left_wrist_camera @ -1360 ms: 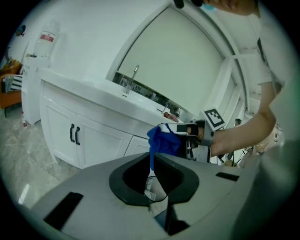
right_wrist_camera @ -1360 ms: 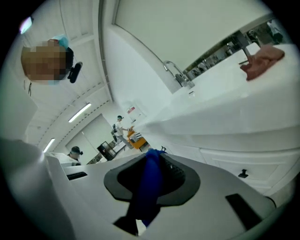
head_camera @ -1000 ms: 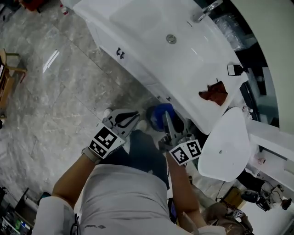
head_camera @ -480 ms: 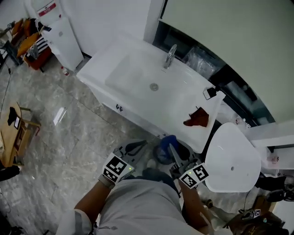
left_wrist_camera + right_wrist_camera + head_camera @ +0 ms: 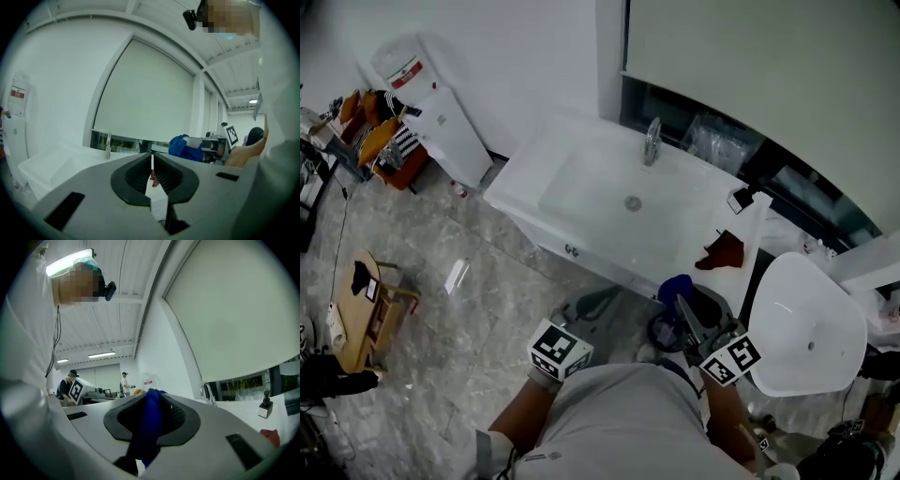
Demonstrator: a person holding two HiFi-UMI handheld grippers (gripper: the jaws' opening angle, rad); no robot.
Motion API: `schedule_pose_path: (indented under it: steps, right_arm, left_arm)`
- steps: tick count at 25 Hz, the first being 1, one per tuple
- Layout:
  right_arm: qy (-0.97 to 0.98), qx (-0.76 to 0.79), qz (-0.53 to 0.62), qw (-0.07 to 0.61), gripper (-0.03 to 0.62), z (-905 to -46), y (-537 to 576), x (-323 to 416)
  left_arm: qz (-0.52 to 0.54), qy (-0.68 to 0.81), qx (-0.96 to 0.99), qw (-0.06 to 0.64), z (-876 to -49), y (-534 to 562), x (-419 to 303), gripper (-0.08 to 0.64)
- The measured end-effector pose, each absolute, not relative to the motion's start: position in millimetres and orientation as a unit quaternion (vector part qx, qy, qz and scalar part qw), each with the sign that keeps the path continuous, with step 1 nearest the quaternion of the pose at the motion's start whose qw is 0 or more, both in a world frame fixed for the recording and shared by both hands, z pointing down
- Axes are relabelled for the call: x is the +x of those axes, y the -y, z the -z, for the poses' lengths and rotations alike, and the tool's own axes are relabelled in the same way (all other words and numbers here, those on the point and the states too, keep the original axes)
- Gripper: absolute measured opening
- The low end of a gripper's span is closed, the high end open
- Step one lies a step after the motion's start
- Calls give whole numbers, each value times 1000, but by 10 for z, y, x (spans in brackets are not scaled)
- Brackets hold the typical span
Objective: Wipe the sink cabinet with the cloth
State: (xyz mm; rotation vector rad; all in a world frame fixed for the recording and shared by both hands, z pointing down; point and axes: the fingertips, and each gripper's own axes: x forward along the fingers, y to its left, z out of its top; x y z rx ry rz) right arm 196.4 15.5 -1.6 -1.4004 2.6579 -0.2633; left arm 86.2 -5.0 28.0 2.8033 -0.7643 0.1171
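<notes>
Blue cloth (image 5: 150,423): clamped in your right gripper (image 5: 152,393); a fold runs up the gap between the jaws and pokes out just past the tips.
Right gripper: jaws closed on the blue cloth, pads pressed into it from both sides.
Left gripper (image 5: 152,157): jaws drawn in to a thin slit, tips all but meeting, holding nothing.
Sink cabinet (image 5: 546,234): white, seen from above ahead of you. Its front faces you, with a small dark handle on it.
Basin (image 5: 581,192): white, sunk into the cabinet top. The drain (image 5: 632,202) sits in its floor and the faucet (image 5: 653,141) stands at the back rim.
Countertop: a red-brown rag (image 5: 722,251) lies crumpled to the right of the basin, outside it, near the top's right end.
Cloth versus cabinet: in the head view the cloth bunches at your right gripper's tip, just in front of the cabinet's right front corner and below the rag. You cannot tell from here whether it touches the cabinet.
Left gripper versus cabinet: low, near the cabinet front, left of the cloth and apart from it.
Second basin (image 5: 797,309): loose, white and rounded, right of your right gripper.
Floor (image 5: 459,328): grey marbled tile.
</notes>
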Motion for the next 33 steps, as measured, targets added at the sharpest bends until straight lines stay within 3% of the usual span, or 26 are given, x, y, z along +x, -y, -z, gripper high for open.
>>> schedule_pose_path:
  steps: [33]
  right_arm:
    - [-865,-492,74,70,83,112,52,2224]
  left_arm:
    - [-15,275,955,106,-95,262,884,12]
